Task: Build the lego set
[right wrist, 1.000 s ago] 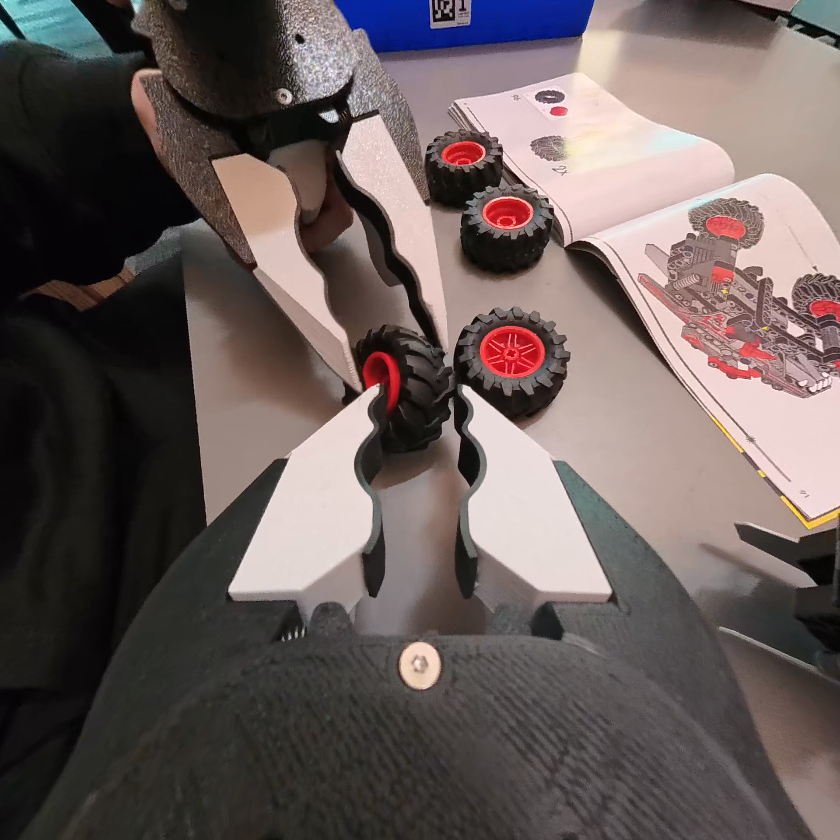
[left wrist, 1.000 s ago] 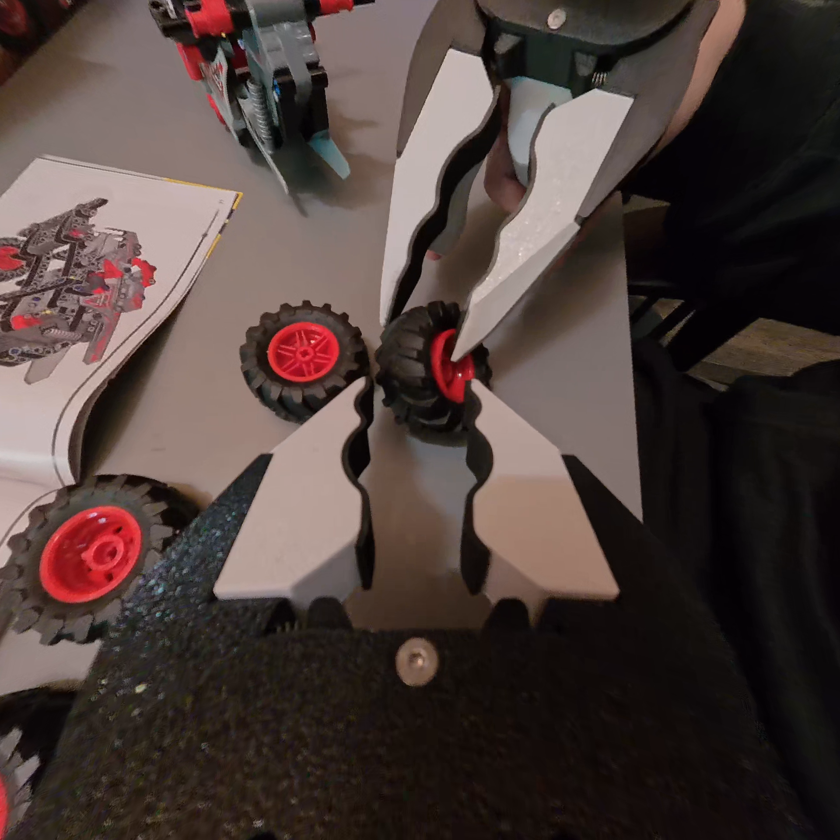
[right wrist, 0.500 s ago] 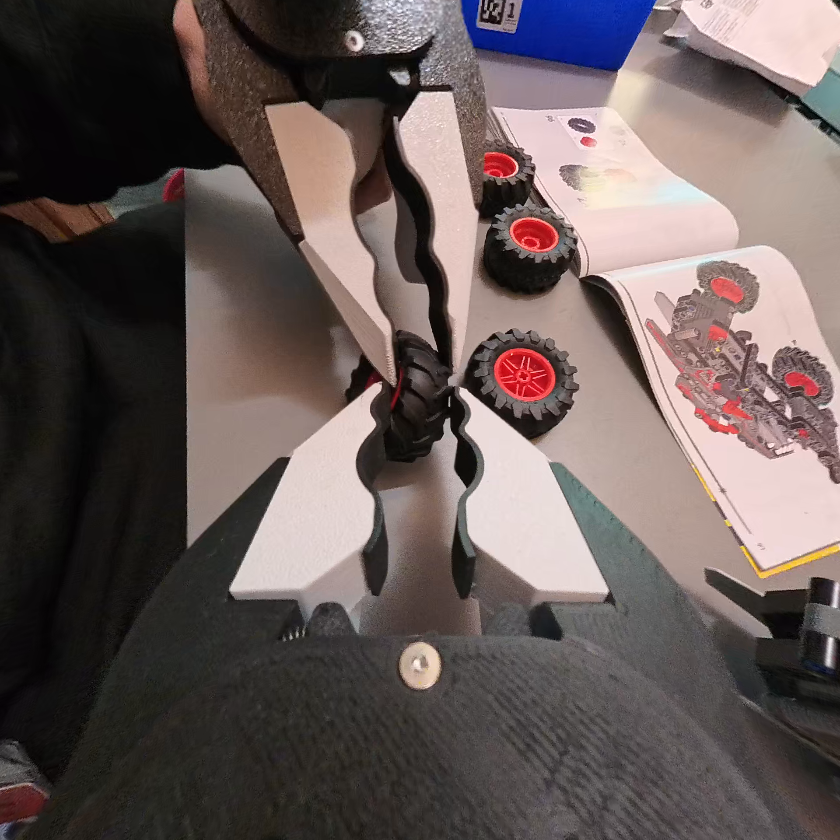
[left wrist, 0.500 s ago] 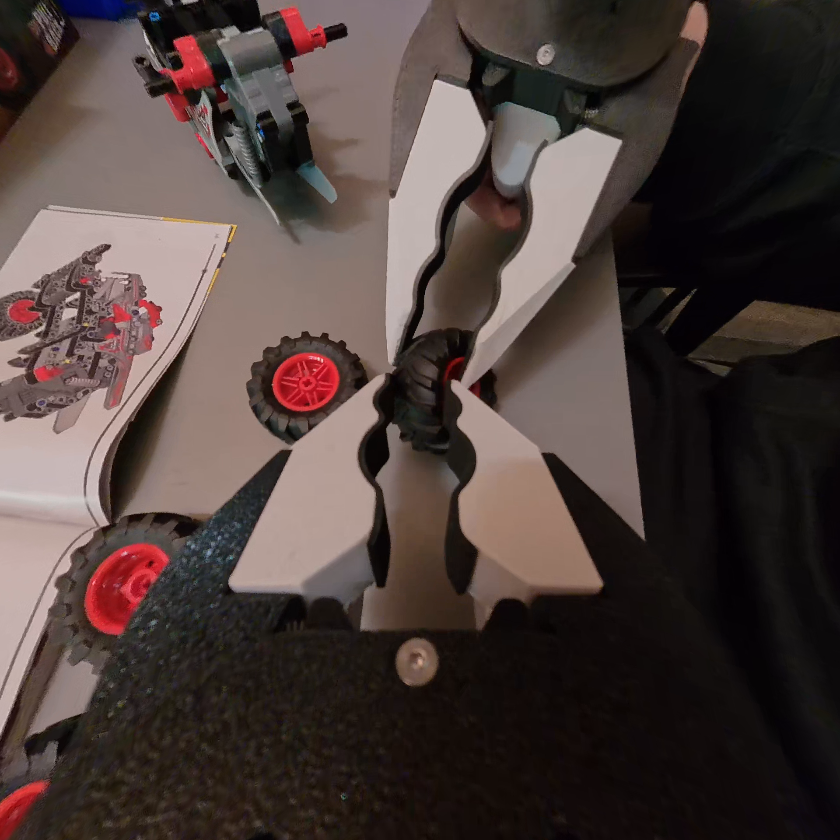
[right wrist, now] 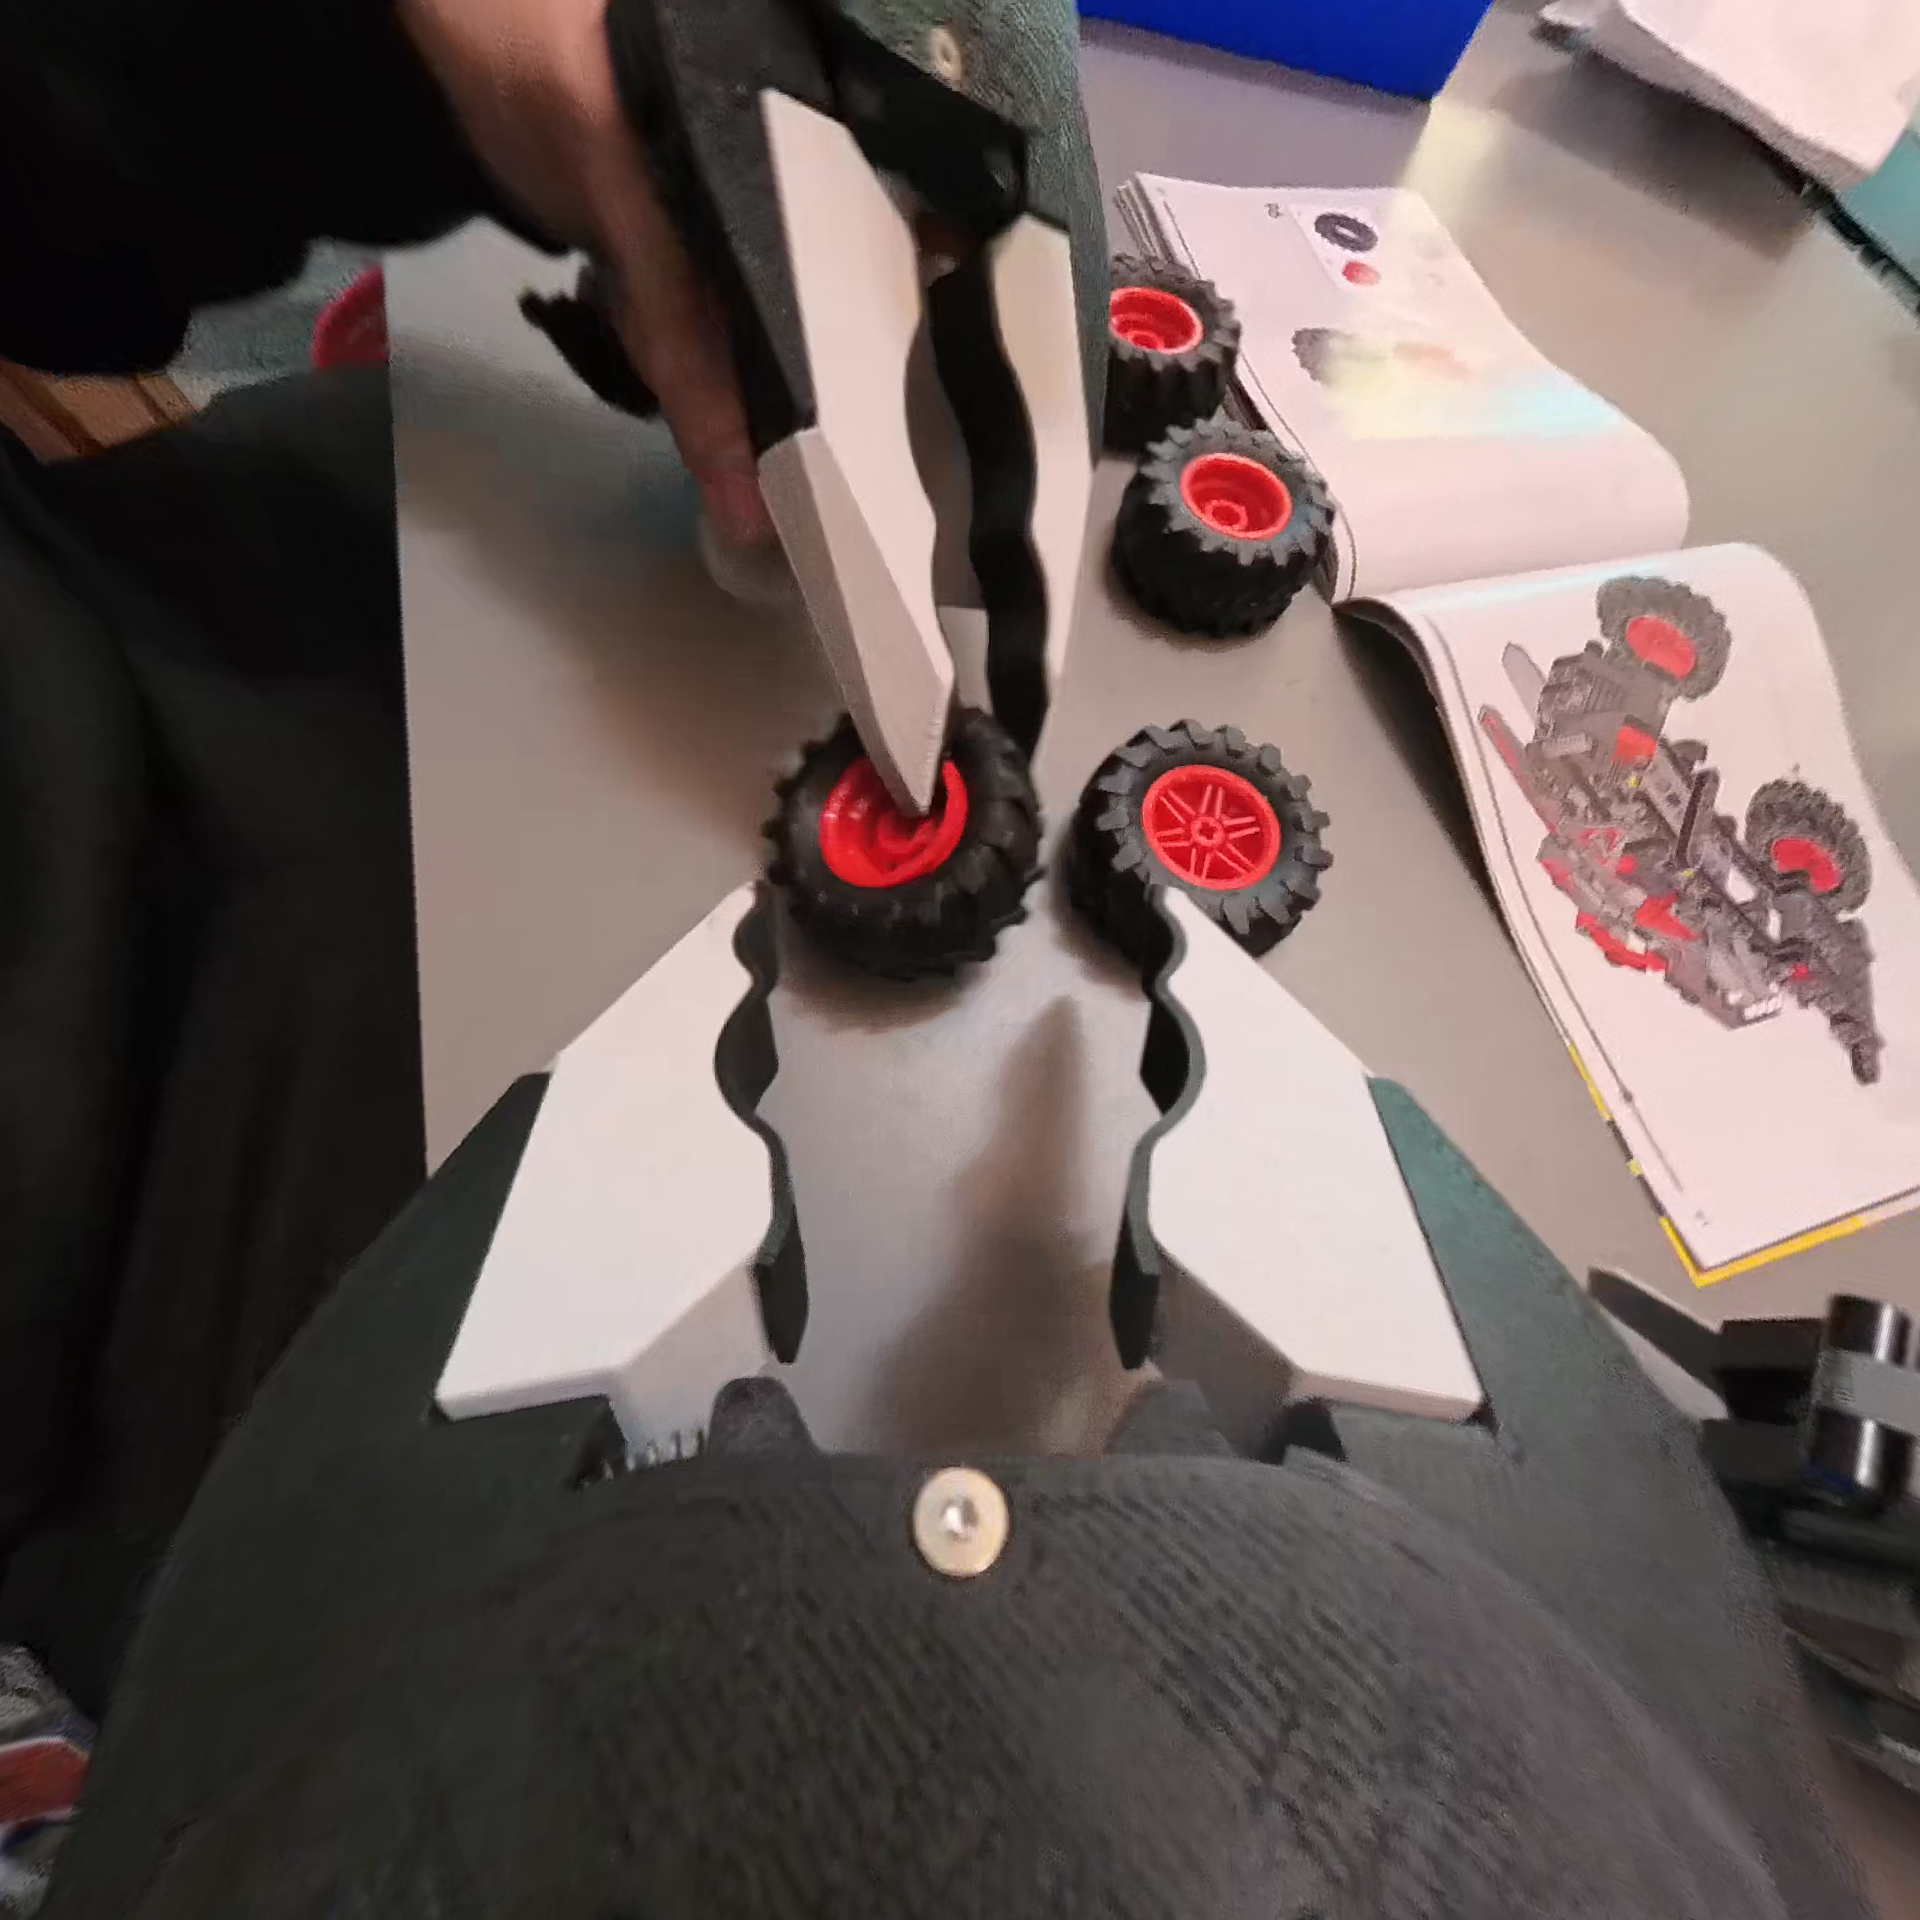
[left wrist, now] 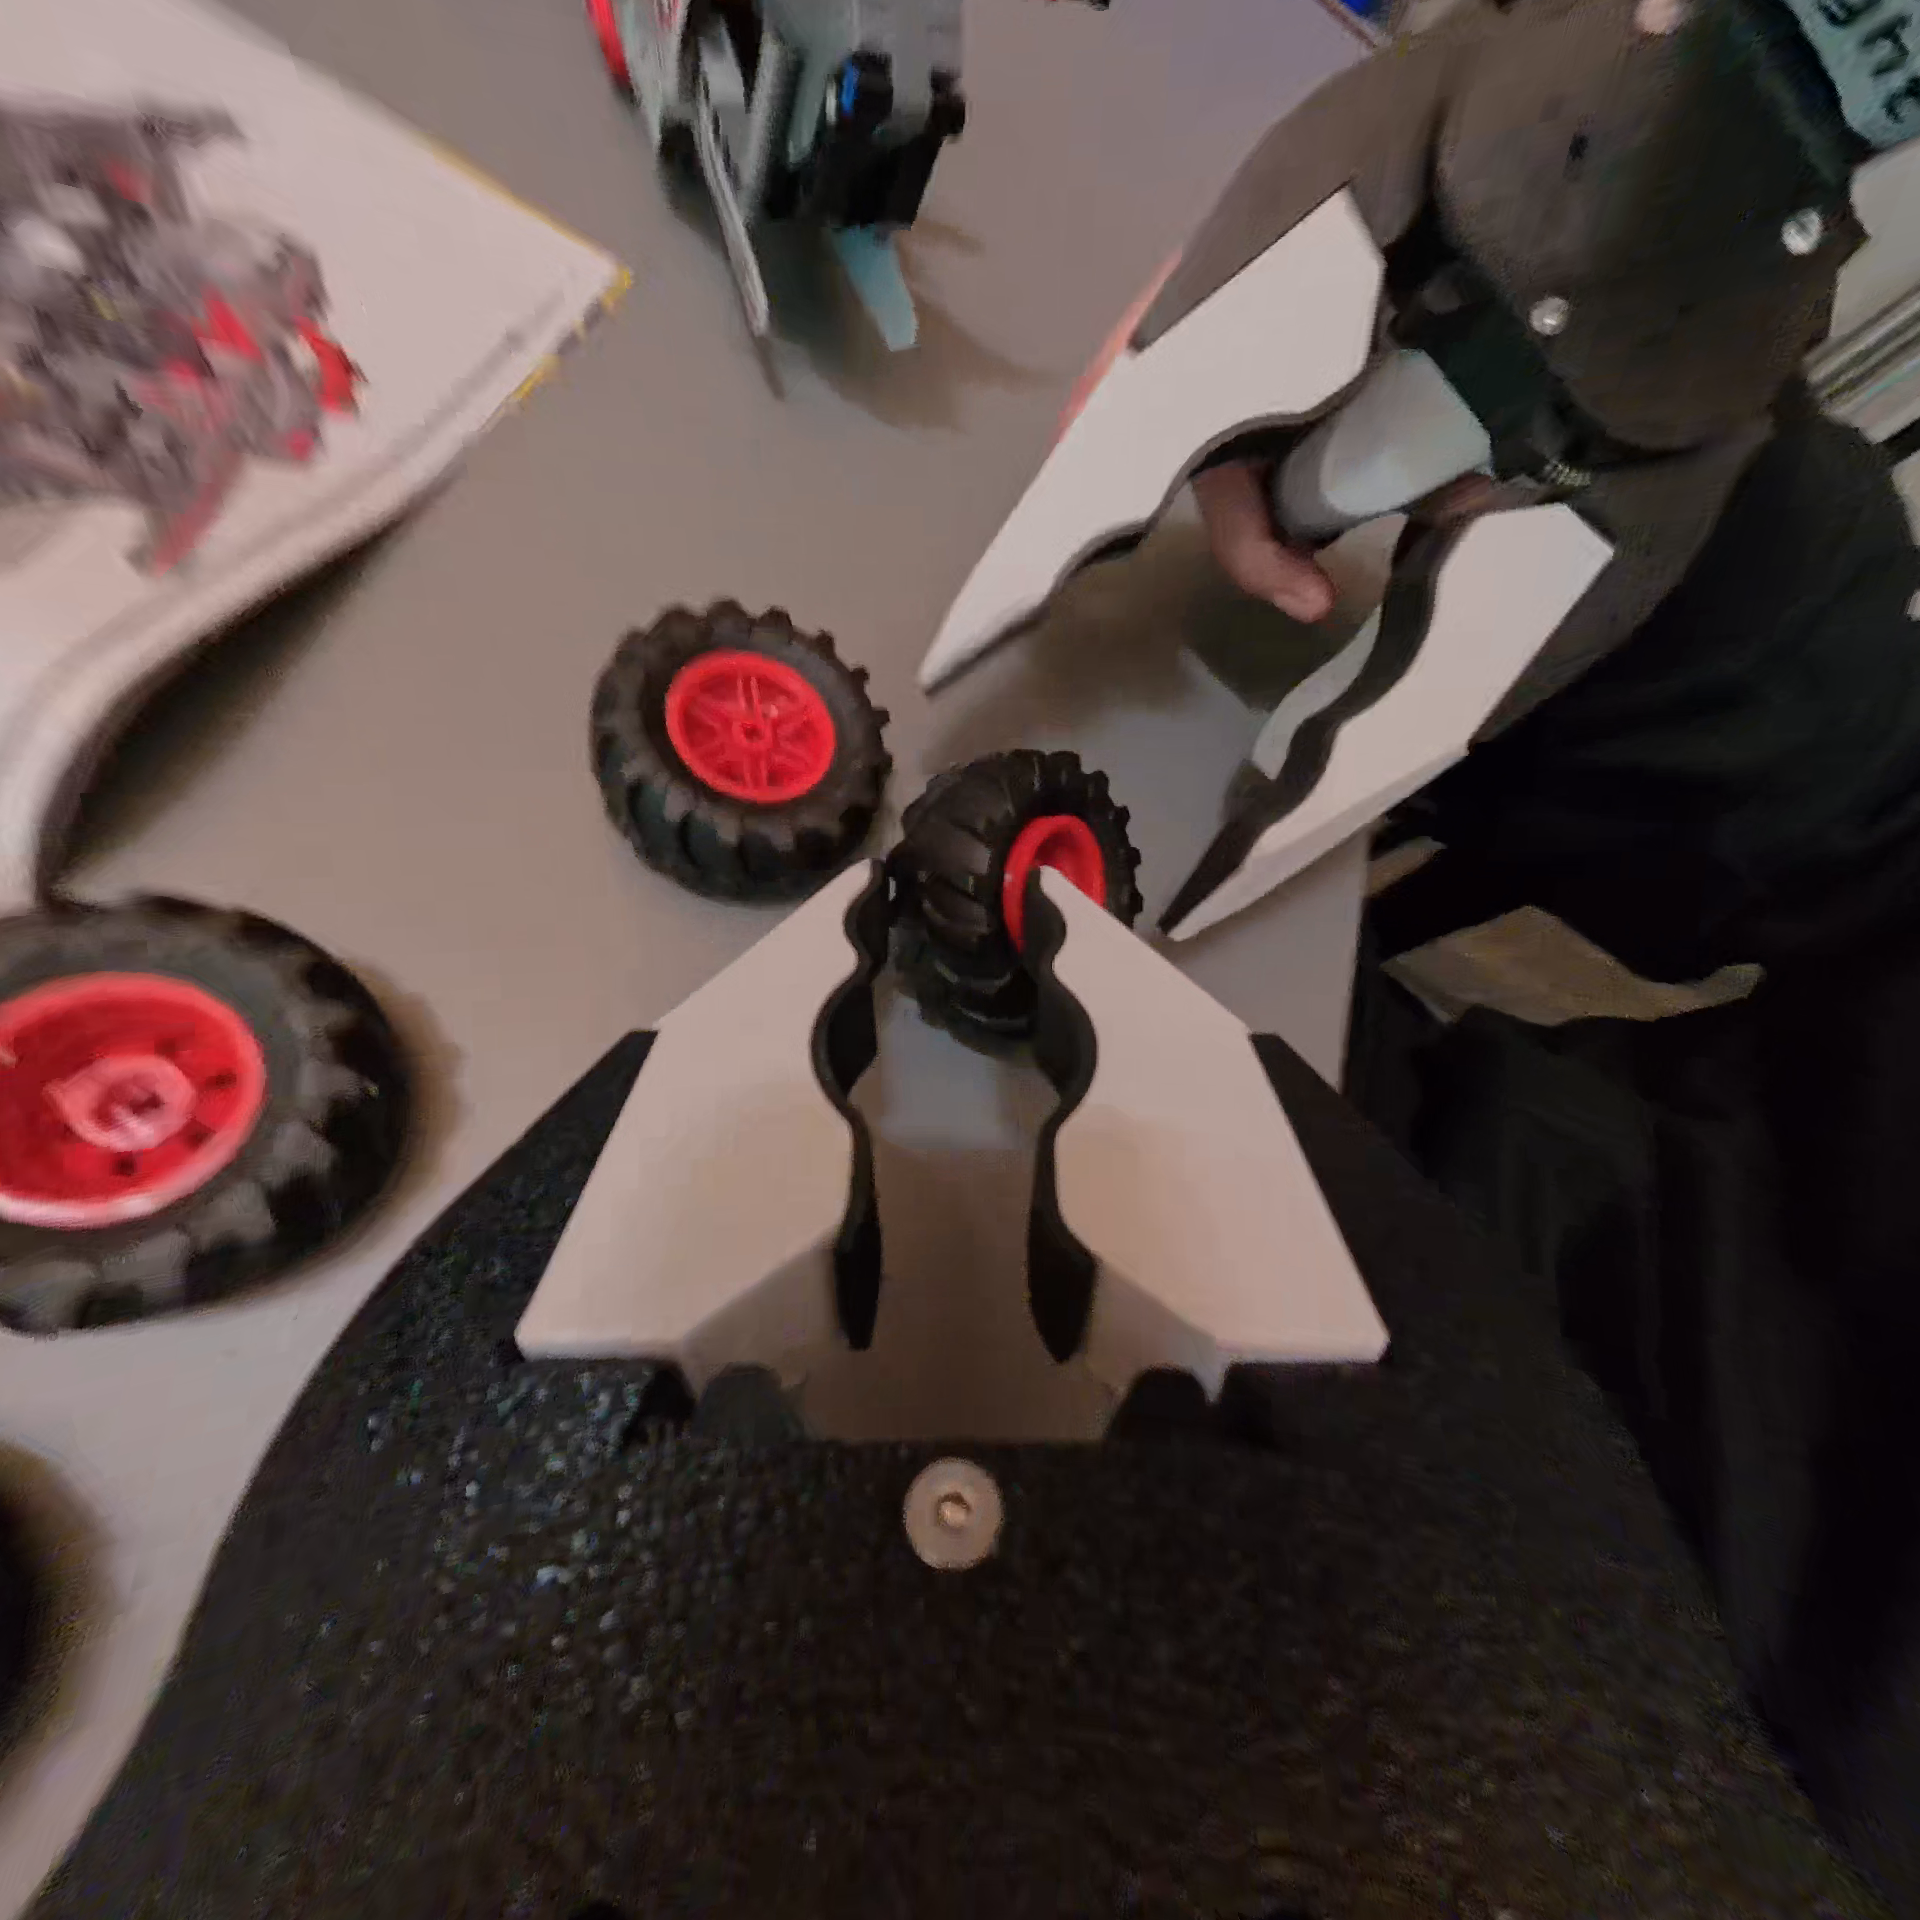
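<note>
Your left gripper (left wrist: 961, 883) has a rough, grainy black body with smooth matt pale-grey fingers (left wrist: 727, 1122) lined in matt black, and a shiny metal screw (left wrist: 953, 1512). The wheel (left wrist: 1013, 883) it pinches has a knobbly matt black rubber-looking tyre and a glossy red plastic rim. The right gripper (right wrist: 961, 914) body shows a finer woven-looking texture. The table (left wrist: 499, 644) is smooth matt grey. The far booklet (right wrist: 1714, 883) is paper with a slight sheen.
</note>
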The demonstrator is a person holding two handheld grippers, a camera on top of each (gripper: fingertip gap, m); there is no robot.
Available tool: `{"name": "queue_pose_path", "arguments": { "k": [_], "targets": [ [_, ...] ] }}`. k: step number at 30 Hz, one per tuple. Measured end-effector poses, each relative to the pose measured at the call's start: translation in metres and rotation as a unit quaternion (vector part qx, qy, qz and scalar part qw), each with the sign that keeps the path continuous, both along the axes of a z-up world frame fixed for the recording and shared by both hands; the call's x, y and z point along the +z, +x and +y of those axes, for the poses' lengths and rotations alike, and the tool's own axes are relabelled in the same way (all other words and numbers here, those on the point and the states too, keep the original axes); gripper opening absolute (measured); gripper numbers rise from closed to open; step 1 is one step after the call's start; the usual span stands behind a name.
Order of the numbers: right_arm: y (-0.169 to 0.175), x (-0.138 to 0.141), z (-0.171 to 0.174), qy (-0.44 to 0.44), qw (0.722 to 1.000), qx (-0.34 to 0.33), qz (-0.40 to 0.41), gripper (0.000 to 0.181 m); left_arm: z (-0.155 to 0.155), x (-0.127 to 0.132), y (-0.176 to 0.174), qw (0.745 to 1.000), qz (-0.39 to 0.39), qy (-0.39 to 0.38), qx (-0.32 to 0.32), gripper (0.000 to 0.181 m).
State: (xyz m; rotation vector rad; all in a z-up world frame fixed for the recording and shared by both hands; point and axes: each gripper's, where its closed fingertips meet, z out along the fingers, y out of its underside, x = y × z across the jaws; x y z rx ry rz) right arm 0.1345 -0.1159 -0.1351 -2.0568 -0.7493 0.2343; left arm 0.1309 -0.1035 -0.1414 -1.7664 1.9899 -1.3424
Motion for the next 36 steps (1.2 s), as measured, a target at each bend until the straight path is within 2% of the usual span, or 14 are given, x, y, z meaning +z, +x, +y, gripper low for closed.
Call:
{"name": "queue_pose_path", "arguments": {
  "k": [1,3,5,9,11,13,17,20,26,32,36],
  "targets": [
    [-0.004,-0.002,-0.001,0.000,1.000,0.008,-0.011,0.073,-0.003,-0.003,-0.007,0.999,0.036,-0.027,0.000,0.022],
    [-0.014,-0.008,-0.001,-0.007,0.999,0.028,-0.025,0.076,-0.003,-0.006,-0.015,0.995,0.077,-0.054,0.010,0.023],
    [-0.026,-0.015,-0.004,-0.024,0.998,0.055,-0.025,0.073,0.002,-0.007,-0.016,0.997,0.070,-0.035,0.019,0.020],
    [-0.024,-0.022,0.001,-0.025,0.997,0.048,-0.056,0.062,0.011,0.000,-0.016,0.997,-0.011,0.080,-0.010,0.016],
    [-0.022,-0.019,0.004,-0.019,0.998,0.038,-0.055,0.064,0.016,0.012,-0.014,0.986,-0.074,0.151,-0.024,0.014],
    [-0.021,-0.016,0.006,-0.015,0.998,0.032,-0.052,0.066,0.016,0.020,-0.014,0.970,-0.109,0.211,-0.048,0.000],
    [-0.024,-0.015,0.009,-0.018,0.999,0.026,-0.029,0.064,0.008,0.015,-0.012,0.953,-0.089,0.269,-0.105,0.000],
    [-0.027,-0.022,0.008,-0.027,0.999,0.030,-0.033,0.060,-0.002,0.008,-0.009,0.948,-0.067,0.275,-0.144,0.000],
    [-0.030,-0.024,0.012,-0.029,0.999,0.023,-0.027,0.058,0.003,0.000,-0.002,0.930,-0.052,0.331,-0.152,0.000],
    [-0.030,-0.025,0.012,-0.035,0.999,0.018,-0.023,0.058,-0.003,0.001,-0.007,0.926,-0.045,0.331,-0.178,0.003],
    [-0.030,-0.025,0.013,-0.036,0.999,0.016,-0.021,0.058,-0.001,-0.001,-0.006,0.909,-0.032,0.369,-0.189,0.000]
  ]
}}
